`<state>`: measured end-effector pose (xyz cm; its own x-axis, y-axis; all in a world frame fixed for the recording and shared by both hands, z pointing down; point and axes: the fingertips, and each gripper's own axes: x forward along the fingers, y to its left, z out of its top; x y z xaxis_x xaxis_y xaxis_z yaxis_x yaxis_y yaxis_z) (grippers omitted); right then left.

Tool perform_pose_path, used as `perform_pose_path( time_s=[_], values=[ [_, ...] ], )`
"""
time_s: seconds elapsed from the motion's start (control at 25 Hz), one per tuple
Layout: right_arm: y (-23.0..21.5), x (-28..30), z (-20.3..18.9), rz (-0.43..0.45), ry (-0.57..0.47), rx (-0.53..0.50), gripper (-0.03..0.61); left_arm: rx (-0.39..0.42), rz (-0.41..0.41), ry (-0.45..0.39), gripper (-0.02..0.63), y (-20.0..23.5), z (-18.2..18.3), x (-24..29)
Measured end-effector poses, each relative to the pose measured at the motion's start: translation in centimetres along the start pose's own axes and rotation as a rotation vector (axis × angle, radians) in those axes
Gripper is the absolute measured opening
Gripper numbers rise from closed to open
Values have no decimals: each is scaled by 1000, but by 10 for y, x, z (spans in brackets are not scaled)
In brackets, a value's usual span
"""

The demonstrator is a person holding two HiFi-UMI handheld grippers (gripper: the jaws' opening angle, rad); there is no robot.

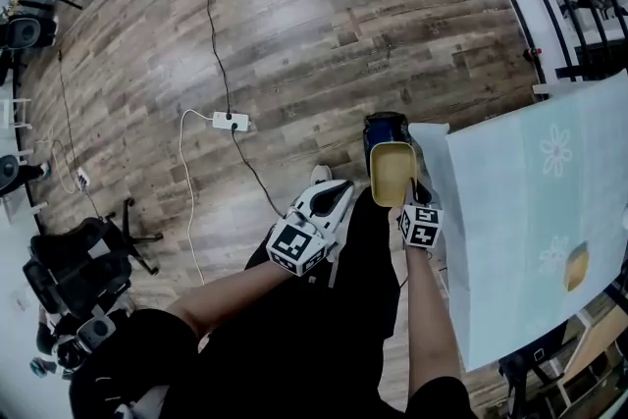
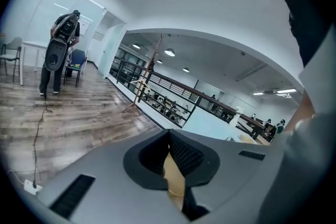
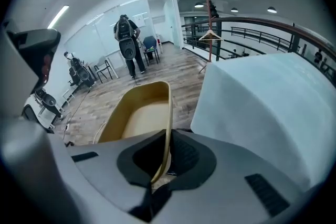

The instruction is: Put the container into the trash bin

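**A:** Head view gives you what neither gripper view does: the dark blue, round-cornered trash bin [image 1: 385, 125], standing on the wood-plank floor [image 1: 294, 25] just beside the corner of the table with the pale blue flowered cloth [image 1: 520, 211]. The tan, oblong, thin-walled container [image 1: 392, 174] hangs over the bin's near side and covers part of its mouth.

**B:** Which of your grippers has it?

**A:** Your right gripper [image 1: 412, 201]. In the right gripper view its jaws [image 3: 167, 136] pinch the container [image 3: 139, 115] by its thin wall at the near end. The trash bin is hidden in that view, below the container and the gripper's grey body. The table [image 3: 262, 97] fills the right side.

**B:** What is inside?

**A:** The right gripper view looks into the container and shows only its bare tan inner walls and bottom. Of the bin's inside, the head view shows only a dark sliver, so its contents can't be told.

**B:** And your other side?

**A:** Your left gripper [image 1: 339, 193] hangs by your leg, apart from the bin. In the left gripper view its pads are pressed together at the tips [image 2: 169, 136]. A tan strip [image 2: 175, 178] shows in the slot behind them, and you can't tell what it is. That view points up into the room.
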<state>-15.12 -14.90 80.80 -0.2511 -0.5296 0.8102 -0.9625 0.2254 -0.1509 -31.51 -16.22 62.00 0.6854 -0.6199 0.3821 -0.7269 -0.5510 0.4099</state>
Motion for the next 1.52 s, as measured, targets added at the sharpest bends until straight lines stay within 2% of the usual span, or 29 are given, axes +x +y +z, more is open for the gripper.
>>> perform_pose_path(
  time_s=[0.12, 0.32, 0.52, 0.6, 0.72, 0.88, 1.04, 1.16, 1.2, 1.32, 1.52],
  values=[
    [-12, 29, -19, 10, 26, -3, 38, -19, 26, 23, 14, -4, -19, 16],
    [-26, 84, -54, 29, 91, 25, 38, -38, 24, 64, 14, -18, -47, 46],
    [-38, 124, -78, 16, 108, 72, 40, -92, 94, 67, 15, -11, -68, 56],
    [-43, 134, -87, 15, 118, 64, 40, -123, 125, 65, 14, -10, -75, 58],
    [-51, 147, -97, 16, 123, 59, 40, -120, 171, 98, 14, -7, -87, 59],
    [-53, 167, -106, 10, 131, 59, 40, -159, 208, 120, 14, 0, -109, 50],
    [-57, 181, -115, 12, 139, 20, 41, -199, 230, 96, 14, 0, -106, 49],
    [-65, 188, -120, 7, 159, 39, 70, -202, 227, 82, 14, -1, -102, 54],
    [-66, 189, -120, 9, 163, 55, 95, -200, 226, 83, 15, -1, -103, 55],
    [-52, 184, -117, 32, 170, 78, 103, -186, 222, 92, 15, -3, -101, 50],
    [-28, 162, -94, 56, 146, 35, 103, -144, 192, 70, 15, -12, -77, 39]
  ],
)
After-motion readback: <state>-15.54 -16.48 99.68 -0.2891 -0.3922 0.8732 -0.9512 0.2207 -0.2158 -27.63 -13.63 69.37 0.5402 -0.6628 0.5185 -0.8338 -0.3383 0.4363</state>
